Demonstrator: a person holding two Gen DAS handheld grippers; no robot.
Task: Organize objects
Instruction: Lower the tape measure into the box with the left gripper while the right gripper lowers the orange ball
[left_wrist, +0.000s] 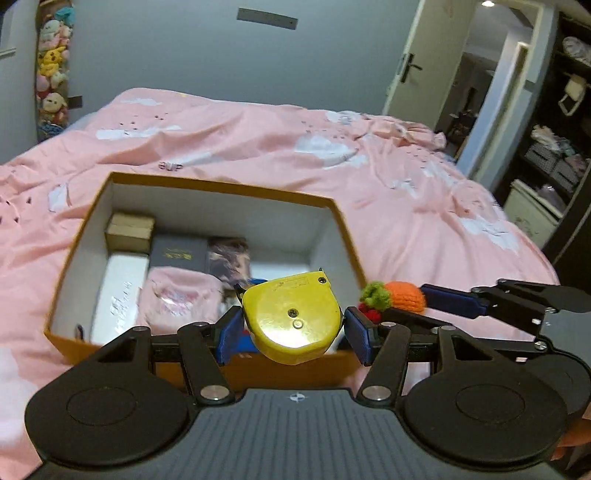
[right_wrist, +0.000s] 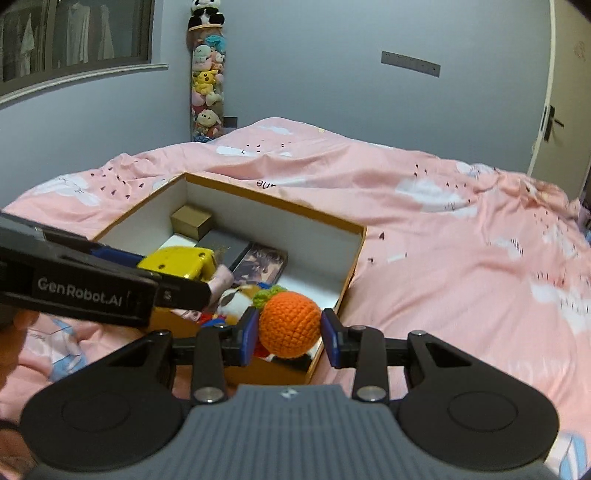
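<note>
My left gripper (left_wrist: 291, 326) is shut on a yellow tape measure (left_wrist: 291, 317) and holds it over the near edge of an open orange box (left_wrist: 221, 186) on the bed. My right gripper (right_wrist: 290, 326) is shut on an orange crocheted carrot (right_wrist: 290, 323) with a green top, above the box's near right corner (right_wrist: 314, 360). The carrot also shows in the left wrist view (left_wrist: 404, 295), and the tape measure in the right wrist view (right_wrist: 177, 262). The box holds a small brown carton (left_wrist: 129, 230), a grey book (left_wrist: 179, 254), a white case (left_wrist: 116, 299) and a pink pouch (left_wrist: 177, 299).
A pink duvet (left_wrist: 369, 192) covers the bed under and around the box. A column of plush toys (right_wrist: 207, 85) stands at the far wall. An open door (left_wrist: 413, 74) and dark shelves (left_wrist: 554, 147) are to the right. A small plush toy (right_wrist: 236, 297) lies in the box.
</note>
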